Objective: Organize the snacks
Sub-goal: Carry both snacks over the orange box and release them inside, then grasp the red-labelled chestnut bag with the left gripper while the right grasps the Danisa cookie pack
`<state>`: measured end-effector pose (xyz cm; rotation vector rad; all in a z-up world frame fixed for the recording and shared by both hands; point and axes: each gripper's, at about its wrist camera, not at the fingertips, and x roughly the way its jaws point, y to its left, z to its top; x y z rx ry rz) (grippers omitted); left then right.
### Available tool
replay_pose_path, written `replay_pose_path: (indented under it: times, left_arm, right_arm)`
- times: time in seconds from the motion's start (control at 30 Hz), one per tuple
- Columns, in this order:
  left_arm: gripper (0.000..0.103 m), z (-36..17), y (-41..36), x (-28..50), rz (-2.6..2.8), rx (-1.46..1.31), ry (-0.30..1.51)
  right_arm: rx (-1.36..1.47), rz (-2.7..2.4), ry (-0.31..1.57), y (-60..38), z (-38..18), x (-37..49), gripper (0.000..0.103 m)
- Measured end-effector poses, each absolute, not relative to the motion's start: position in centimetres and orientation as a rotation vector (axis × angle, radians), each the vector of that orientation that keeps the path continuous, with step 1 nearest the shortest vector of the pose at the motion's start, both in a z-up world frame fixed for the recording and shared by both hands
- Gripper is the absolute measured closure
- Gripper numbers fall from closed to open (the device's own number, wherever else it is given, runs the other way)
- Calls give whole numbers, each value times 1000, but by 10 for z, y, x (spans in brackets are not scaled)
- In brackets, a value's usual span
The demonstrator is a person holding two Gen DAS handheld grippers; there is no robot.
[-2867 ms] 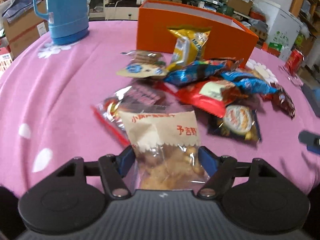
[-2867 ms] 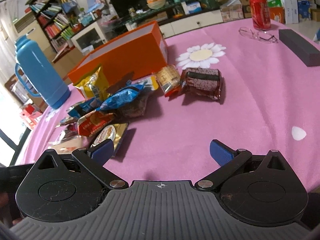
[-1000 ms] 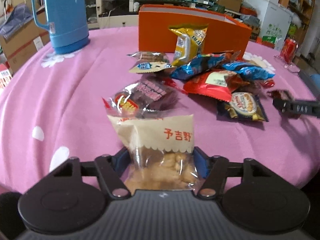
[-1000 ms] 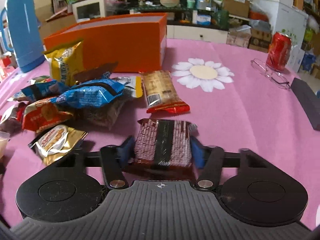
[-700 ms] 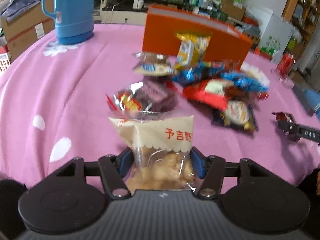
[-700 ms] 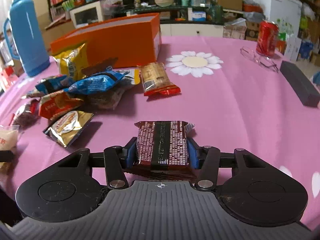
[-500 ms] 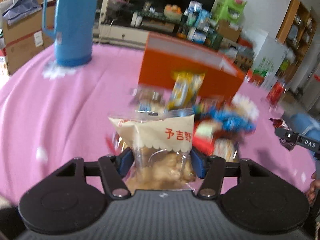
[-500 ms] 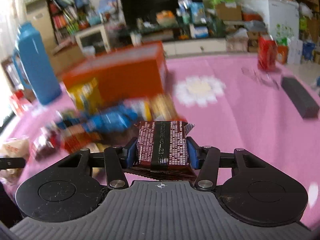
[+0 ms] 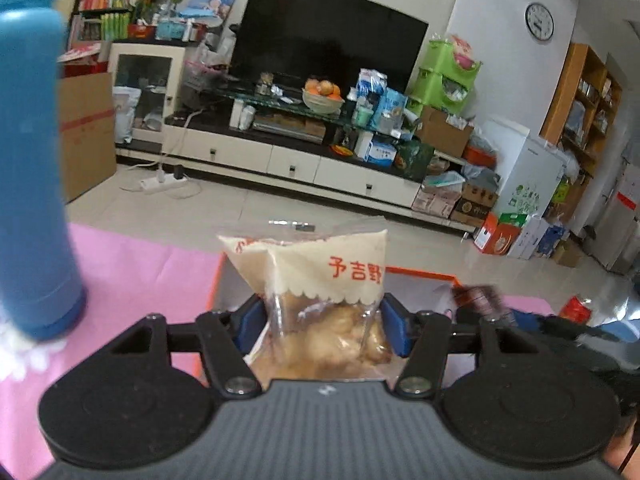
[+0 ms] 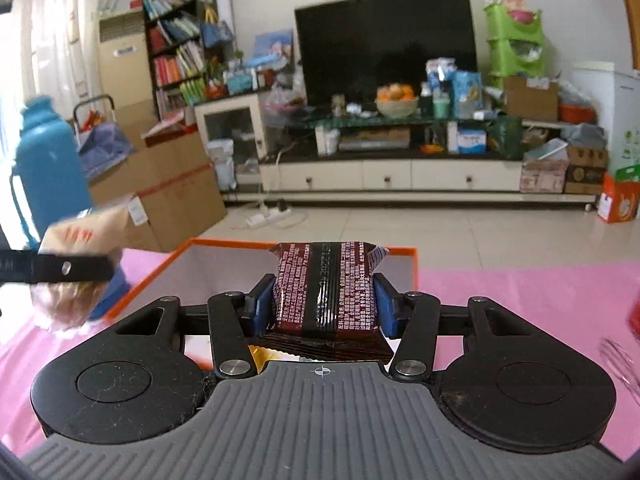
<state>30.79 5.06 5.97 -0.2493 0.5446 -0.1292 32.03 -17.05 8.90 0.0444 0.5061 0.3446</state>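
Left gripper (image 9: 322, 326) clamped on clear cracker bag (image 9: 320, 300), blue pads (image 9: 250, 320) pressing both sides; cream top with red characters upright above the fingers. Right gripper (image 10: 324, 306) clamped on dark red wafer packet (image 10: 325, 289), flat between its pads (image 10: 382, 308), printed side up.

Compared with half a second ago: both grippers raised and carried forward. Snack pile gone from both views, apart from a sliver of yellow wrapper (image 10: 262, 354) just below the right gripper. Orange box (image 9: 420, 274), formerly well ahead beyond the pile, now directly beneath and ahead of both grippers, open top showing pale inner walls. Cracker bag hanging over the box's left part; wafer packet over the box interior (image 10: 224, 268). Motion blur on the pile replaced by a sharp room background: television, low cabinet, fruit bowl.

Blue thermos (image 9: 28, 168) now large and close at left of the left gripper, standing on pink surface (image 9: 132, 272); seen from the right wrist, farther left (image 10: 48, 176). Right gripper's packet visible from the left wrist at right, blurred (image 9: 478, 298), just beside the left gripper's right finger. Left gripper's finger and its bag visible from the right wrist at left (image 10: 80, 252), blurred. Red can (image 9: 576, 308) at far right on the surface, past the box.
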Motion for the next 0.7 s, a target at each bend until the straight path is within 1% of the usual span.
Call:
replay_pose_path:
  times: [0.03,0.07,0.13,0.17,0.2,0.23,0.3,0.37,0.5,0.53,0.7]
  left_arm:
    - [40,55,48,319,-133,-244,555]
    - [35,48,46,328,-125,-240,568]
    - [35,42,44,335,-112,-235,590]
    - [33,42,46,331,-119,-235,583]
    - [29,43,48,321,-124,-233,563]
    - [29,45,50,310,-122,-228,545]
    - [28,47,54,285,-114,-218,525]
    - [27,48,60,257,-118,-228,525]
    - [25,39,64,198,-112,-227,549]
    - [25,35,63,184,-107,-217,565]
    - [23,-1,55,114,-96,-190,675]
  right_arm:
    - [44,352,524,-166,82,334,66]
    - [47,360,538,-162,76,345,65]
    - [45,359,565,-155,66,361,62]
    - [43,364,562,-153,65,362,60]
    - [46,374,545,-153,66,358,53]
    - [50,379,524,-155,69,352,41]
    - [54,376,481,-163,76,330,29]
    - [52,378,463,-171,81,303,28]
    - [96,381,481,-190,81,244,18]
    - [106,377,490,-194,79,230,17]
    - [168,355,600,-208,52,163,17]
